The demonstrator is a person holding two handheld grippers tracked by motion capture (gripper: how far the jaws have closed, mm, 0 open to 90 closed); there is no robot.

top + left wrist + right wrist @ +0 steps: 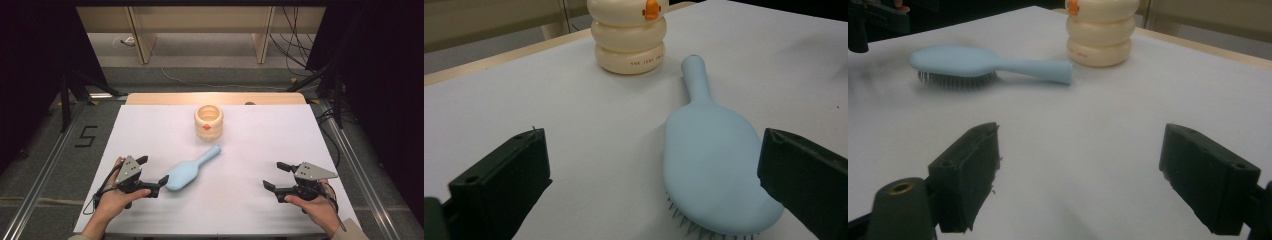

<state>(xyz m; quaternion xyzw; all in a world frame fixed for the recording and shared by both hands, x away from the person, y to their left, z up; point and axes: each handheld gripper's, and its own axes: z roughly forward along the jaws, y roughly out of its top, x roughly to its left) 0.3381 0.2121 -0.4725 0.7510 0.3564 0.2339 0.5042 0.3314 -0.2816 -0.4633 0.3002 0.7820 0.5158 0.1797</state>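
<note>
Hairbrush [187, 172] is lying bristles-down on the table [250, 150], handle pointing at the cream holder [208, 120]; I am hovering my left gripper [152, 172] wide open beside its head, gripping nothing; right gripper [274, 176] is waiting open, empty; pickup remains.
</note>
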